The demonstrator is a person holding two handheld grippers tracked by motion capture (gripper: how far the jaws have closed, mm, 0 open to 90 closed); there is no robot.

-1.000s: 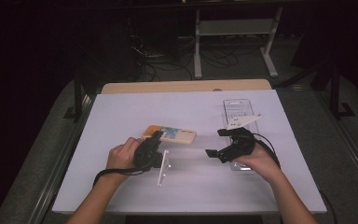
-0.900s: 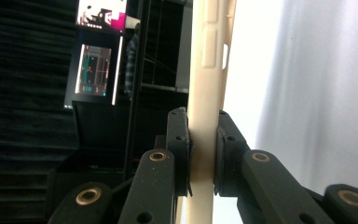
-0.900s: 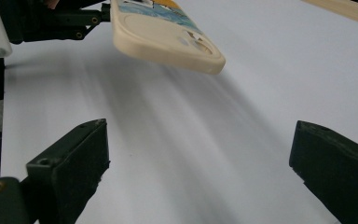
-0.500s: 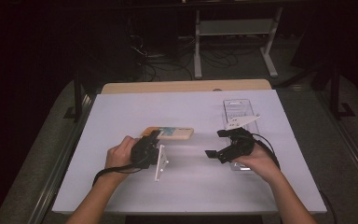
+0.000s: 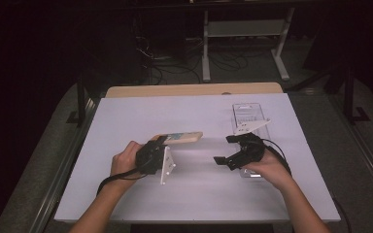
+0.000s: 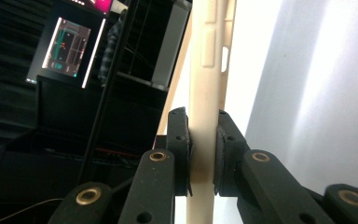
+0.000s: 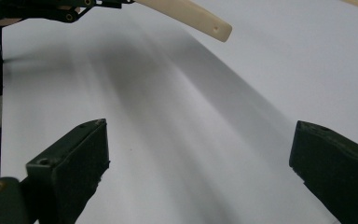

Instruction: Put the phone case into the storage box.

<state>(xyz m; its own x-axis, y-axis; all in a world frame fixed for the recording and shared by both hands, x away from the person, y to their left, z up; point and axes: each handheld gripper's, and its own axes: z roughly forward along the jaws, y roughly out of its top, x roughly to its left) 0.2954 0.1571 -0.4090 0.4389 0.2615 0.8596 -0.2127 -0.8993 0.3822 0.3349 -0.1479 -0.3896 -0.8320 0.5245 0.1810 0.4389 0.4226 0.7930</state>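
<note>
A cream-coloured phone case (image 5: 177, 138) is seen just left of the middle of the high view, lifted off the white table (image 5: 126, 116) and lying roughly level, its long side running from the left gripper toward the centre of the frame. Its upper face carries a patch of blue-green and orange colour. In the left gripper view the case (image 6: 204, 93) is shown edge-on as a pale, smooth strip rising from the bottom centre to the top of the frame, with raised button shapes and a small slot moulded into its side.

The left gripper (image 5: 151, 154) is held at the lower left of centre in the high view, gripped by the left hand (image 5: 125, 161), with the forearm entering from the bottom edge and a cable looping below the wrist. Its jaws are closed tight on the edge of the case, one pad pressed to each face.

The right gripper (image 5: 229, 149) is held right of centre, turned toward the left, with the right hand (image 5: 267, 165) behind it and the forearm coming up from the lower right. Its jaws are spread wide with nothing between them, and one end of the case (image 7: 186, 11) is seen at the top of the right gripper view.

A clear plastic tray (image 5: 249, 115) lies on the table just beyond the right hand.
</note>
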